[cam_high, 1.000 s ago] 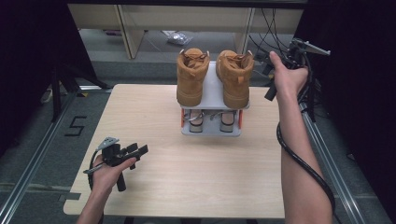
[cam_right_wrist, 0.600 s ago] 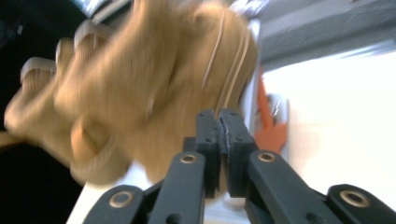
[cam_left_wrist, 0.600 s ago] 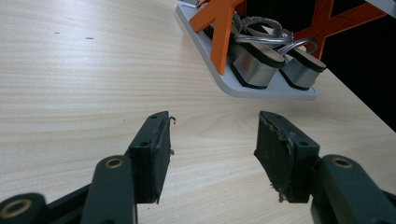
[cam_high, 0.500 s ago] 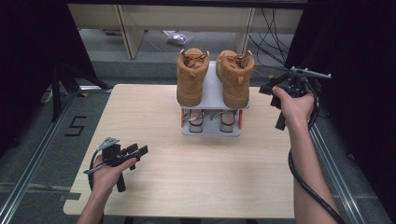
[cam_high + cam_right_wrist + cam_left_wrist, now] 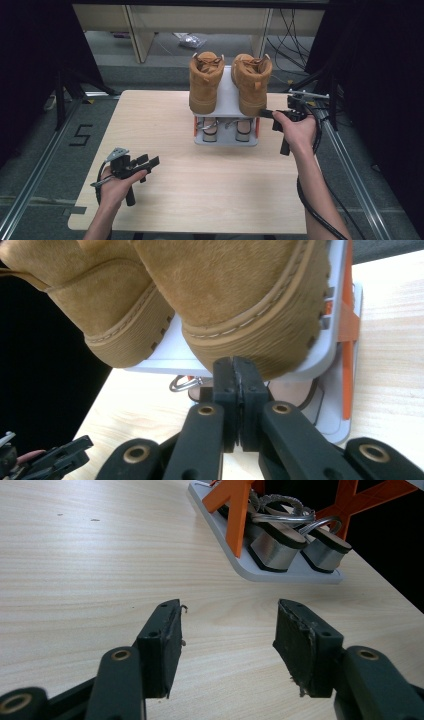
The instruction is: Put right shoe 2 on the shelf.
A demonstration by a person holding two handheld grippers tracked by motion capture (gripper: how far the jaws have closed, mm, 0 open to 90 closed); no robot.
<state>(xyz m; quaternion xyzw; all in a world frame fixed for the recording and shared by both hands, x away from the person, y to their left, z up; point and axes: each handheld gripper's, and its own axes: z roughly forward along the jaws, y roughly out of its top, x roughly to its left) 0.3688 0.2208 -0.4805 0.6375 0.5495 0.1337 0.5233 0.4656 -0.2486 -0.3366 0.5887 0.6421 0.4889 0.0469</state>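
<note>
My right claw (image 5: 266, 114) has come down from beside the right boot (image 5: 251, 82) to its heel, jaws pressed together, empty; left claw (image 5: 150, 161) unmoved, wide open, empty. Boots sit atop the shoe rack (image 5: 226, 141) on the pale wooden tabletop (image 5: 200, 195); dark room beyond.

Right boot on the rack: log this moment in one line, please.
right hand-held gripper: shut, at the right boot heel | left hand-held gripper: open, empty, over the table | boots on the rack

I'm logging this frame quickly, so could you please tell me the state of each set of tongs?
Left tongs: open, holding nothing, above the table.
Right tongs: closed, nothing between them, at the boot's heel.
</note>
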